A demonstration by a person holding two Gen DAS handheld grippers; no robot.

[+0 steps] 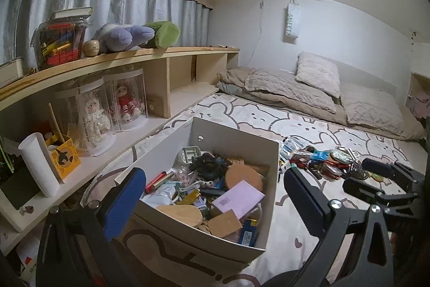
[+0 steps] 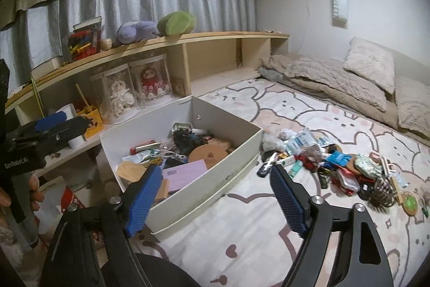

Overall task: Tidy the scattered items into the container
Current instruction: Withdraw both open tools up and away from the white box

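Right wrist: gripper point(image 2: 215, 195) wide, empty, above box point(image 2: 215, 179) edge.

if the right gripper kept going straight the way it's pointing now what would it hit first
Probably the near corner of the white box: the open, empty right gripper frames that wall between its fingers. Depth is unclear, so it might pass over the rim into the clutter inside.

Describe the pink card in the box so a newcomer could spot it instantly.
Find the white box on the rabbit-print bedsheet, beside the low wooden shelf. In its near end lies the pink card, flat on top of the clutter. It is the only pale pink rectangle there, with a barcode printed at one corner.
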